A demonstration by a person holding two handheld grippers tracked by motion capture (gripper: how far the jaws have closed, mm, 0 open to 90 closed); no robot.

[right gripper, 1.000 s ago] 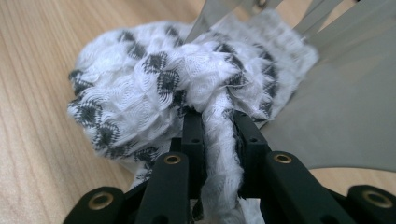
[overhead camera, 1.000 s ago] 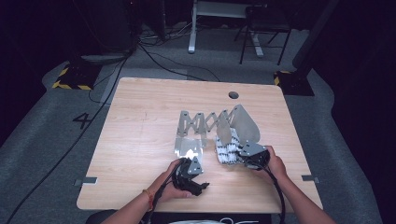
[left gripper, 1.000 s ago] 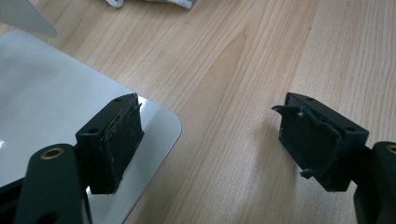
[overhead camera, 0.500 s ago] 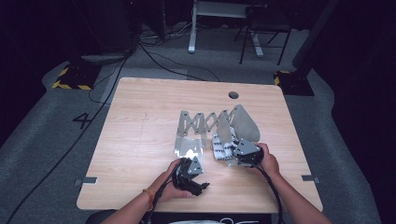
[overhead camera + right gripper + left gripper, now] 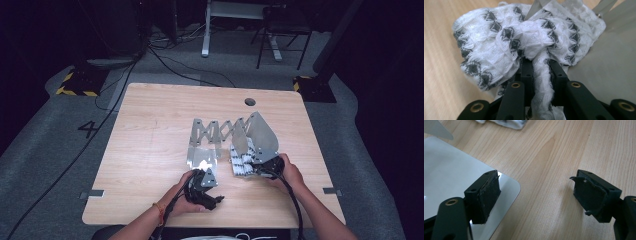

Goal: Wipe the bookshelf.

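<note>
Right now the right gripper (image 5: 540,75) has its two black jaws clamped on a fold of the white cloth with dark grey diamond patterns (image 5: 524,42) — the fabric bunches up thickly just past the jaw tips and a strip of it runs down between them. In the high view the cloth (image 5: 242,162) lies on the light wooden desk (image 5: 150,130), bundled against the near edge of the right-hand metal panel (image 5: 260,135) of a folding board with a silver scissor-lattice frame (image 5: 220,131) that spans the middle of the desk. The right gripper (image 5: 267,165) sits at that bundle, partly over the panel, with the person's right hand (image 5: 290,172) behind it.

Meanwhile the left gripper (image 5: 536,195) has its jaws wide apart and holds nothing. One jaw hovers over the rounded corner of the shiny left-hand metal panel (image 5: 449,175); the other is over bare wood. In the high view the left gripper (image 5: 202,187) is at the near edge of that panel (image 5: 202,157), near the front of the desk, with the left hand (image 5: 182,200) wrapped round it. A small edge of the cloth (image 5: 504,123) shows at the top of the left gripper view, well apart from those jaws.
</note>
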